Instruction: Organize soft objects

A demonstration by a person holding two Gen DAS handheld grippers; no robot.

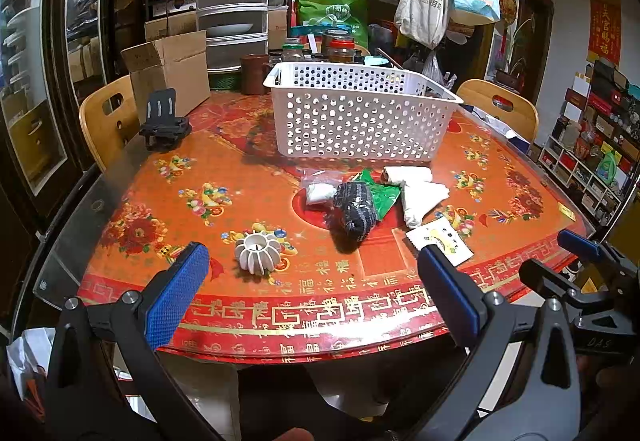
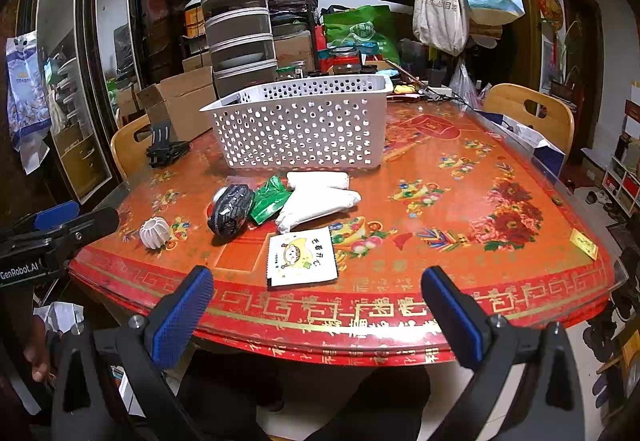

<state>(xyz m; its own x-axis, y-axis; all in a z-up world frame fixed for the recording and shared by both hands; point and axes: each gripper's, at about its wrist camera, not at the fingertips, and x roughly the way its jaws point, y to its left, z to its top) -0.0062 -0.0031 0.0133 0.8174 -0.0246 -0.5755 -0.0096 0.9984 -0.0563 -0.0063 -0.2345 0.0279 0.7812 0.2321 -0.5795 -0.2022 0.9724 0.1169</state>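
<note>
A white perforated basket stands on the red patterned table. In front of it lie a dark rolled bundle, a green packet, white rolled cloths, a small clear bag with white stuff, a white cartoon sachet and a white ribbed ball. My left gripper is open over the near table edge, empty. My right gripper is open too, just short of the sachet.
A black phone stand and a cardboard box sit at the back left. Jars, stacked containers and bags crowd the far side. Wooden chairs stand at both sides. The table's glass edge is close.
</note>
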